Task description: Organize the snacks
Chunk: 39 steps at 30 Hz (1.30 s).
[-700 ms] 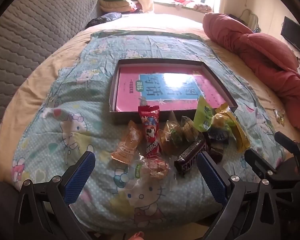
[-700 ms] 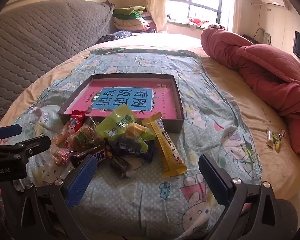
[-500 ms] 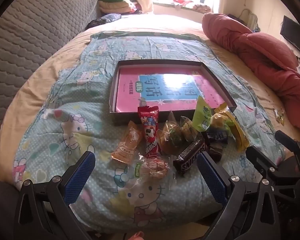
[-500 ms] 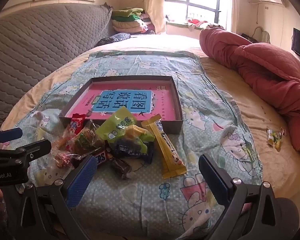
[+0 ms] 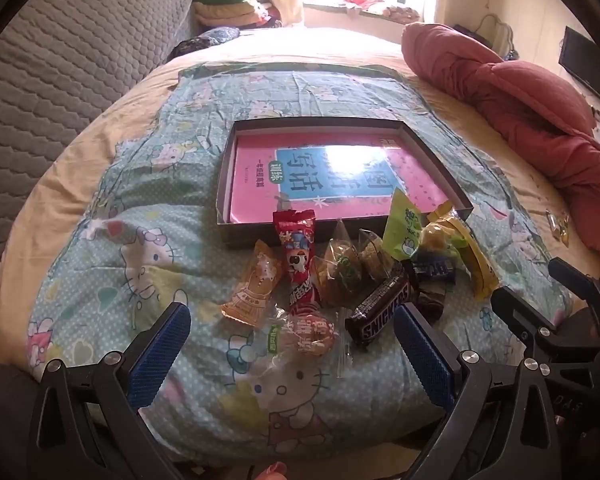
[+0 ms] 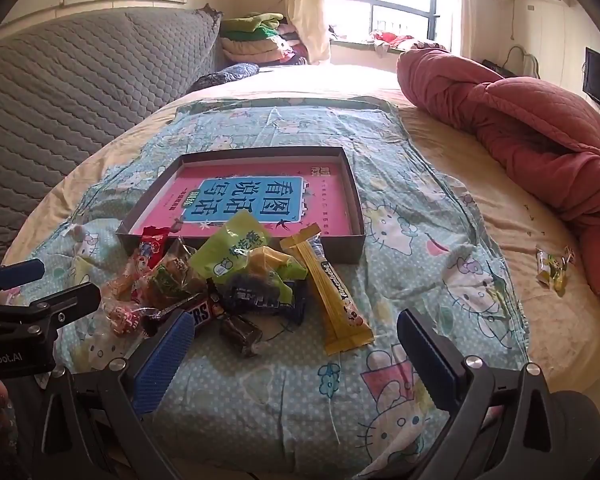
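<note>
A heap of wrapped snacks lies on the cartoon-cat blanket [image 5: 140,264] in front of a shallow dark box [image 5: 226,184] lined with a pink book. In the heap are a Snickers bar [image 5: 380,308], a red packet [image 5: 298,256], an orange candy [image 5: 254,288], a green pouch [image 6: 232,252] and a long yellow bar [image 6: 332,296]. My left gripper [image 5: 292,350] stands open over the near edge of the heap, nothing between its blue pads. My right gripper [image 6: 296,350] is open too, above the blanket just before the yellow bar. Each gripper shows at the edge of the other's view.
A rolled red quilt [image 6: 520,120] lies along the right side of the bed. A grey quilted headboard [image 5: 60,60] rises on the left. One stray green-and-yellow snack [image 6: 554,270] sits on the beige sheet at the right. Folded clothes [image 6: 256,36] are stacked by the window.
Both views have tilted up slightly, so the snacks and box sit a little lower in frame. Nothing on the bed has moved and both grippers stay open.
</note>
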Available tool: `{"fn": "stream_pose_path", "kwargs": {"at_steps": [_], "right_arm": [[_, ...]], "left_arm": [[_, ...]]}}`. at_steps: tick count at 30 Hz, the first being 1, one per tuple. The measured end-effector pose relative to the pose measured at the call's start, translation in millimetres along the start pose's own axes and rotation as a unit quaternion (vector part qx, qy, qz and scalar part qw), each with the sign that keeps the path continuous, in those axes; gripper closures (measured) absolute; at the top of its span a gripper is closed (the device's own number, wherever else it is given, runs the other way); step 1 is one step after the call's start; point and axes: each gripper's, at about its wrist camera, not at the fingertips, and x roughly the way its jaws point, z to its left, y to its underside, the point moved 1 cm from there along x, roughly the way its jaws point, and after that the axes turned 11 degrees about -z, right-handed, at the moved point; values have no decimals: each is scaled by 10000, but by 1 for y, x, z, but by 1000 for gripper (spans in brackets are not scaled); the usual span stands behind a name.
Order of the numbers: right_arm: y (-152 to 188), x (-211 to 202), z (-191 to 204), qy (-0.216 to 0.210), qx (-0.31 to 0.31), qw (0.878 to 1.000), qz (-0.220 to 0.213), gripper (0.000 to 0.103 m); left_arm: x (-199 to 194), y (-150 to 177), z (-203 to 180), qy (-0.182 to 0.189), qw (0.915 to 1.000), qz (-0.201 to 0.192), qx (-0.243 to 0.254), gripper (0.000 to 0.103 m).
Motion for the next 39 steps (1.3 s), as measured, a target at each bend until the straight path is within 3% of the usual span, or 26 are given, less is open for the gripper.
{"fn": "stream_pose_path", "kwargs": {"at_steps": [39], "right_arm": [[-2, 0, -5, 55, 77, 9999, -43, 1]], "left_arm": [[2, 2, -2, 56, 10000, -30, 42, 2]]}}
